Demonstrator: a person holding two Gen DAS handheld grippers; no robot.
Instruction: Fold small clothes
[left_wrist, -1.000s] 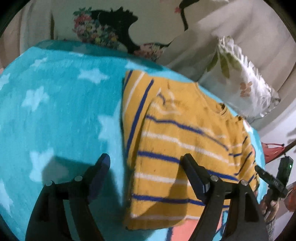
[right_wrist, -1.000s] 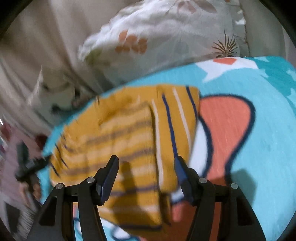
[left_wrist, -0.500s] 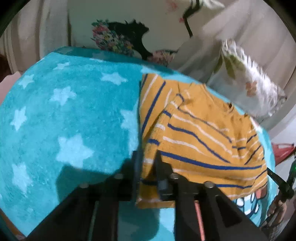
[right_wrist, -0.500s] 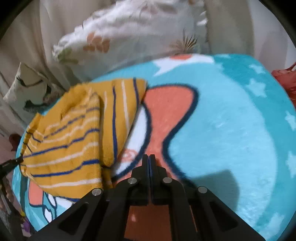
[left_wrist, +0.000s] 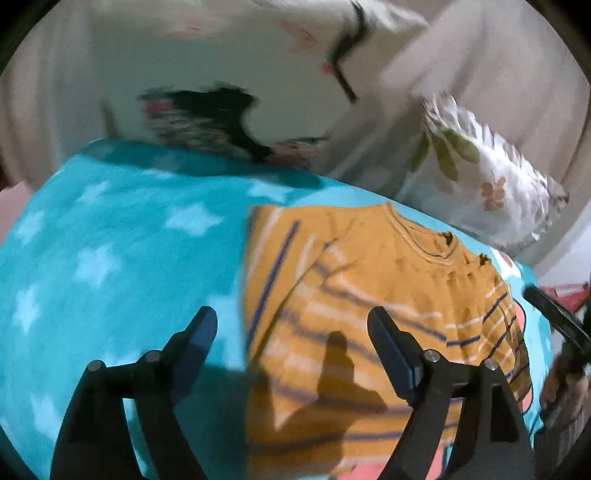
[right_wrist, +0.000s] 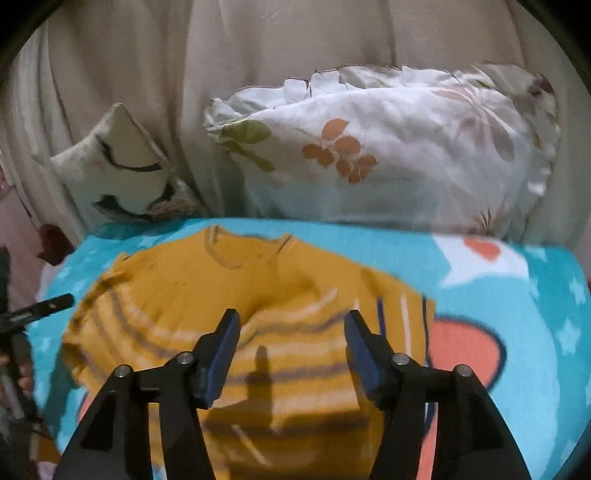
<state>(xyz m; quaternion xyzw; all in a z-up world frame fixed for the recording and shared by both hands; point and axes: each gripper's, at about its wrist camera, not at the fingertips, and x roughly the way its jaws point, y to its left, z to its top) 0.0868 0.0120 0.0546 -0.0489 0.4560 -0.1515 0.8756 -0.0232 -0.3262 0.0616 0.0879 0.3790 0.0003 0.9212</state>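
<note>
Left wrist view: my left gripper (left_wrist: 291, 328) hangs over the blanket (left_wrist: 110, 266) with its fingers (left_wrist: 197, 334) spread wide; they have just been opening and nothing is between them, no cloth pinched. The yellow striped shirt (left_wrist: 388, 295) lies flat on the blanket, folded, its left edge roughly under the gap between my fingers and its collar at the far end, toward the floral pillow (left_wrist: 487, 184). A cushion with a dark print (left_wrist: 221, 114) leans behind the blanket, far from the shirt. At the shirt's right edge a dark gripper tip (left_wrist: 554, 321) pokes in, blurred. Right wrist view: my right gripper (right_wrist: 291, 339) hovers above the near half of the yellow striped shirt (right_wrist: 229, 291), fingers (right_wrist: 221, 347) apart, just been opening, gripping nothing. The shirt sits on the blanket (right_wrist: 517, 332), collar pointing away toward the floral pillow (right_wrist: 388, 147); an orange patch of the blanket print shows just right of the shirt. The cushion with a dark print (right_wrist: 122, 170) stands beyond the shirt's far left corner.
</note>
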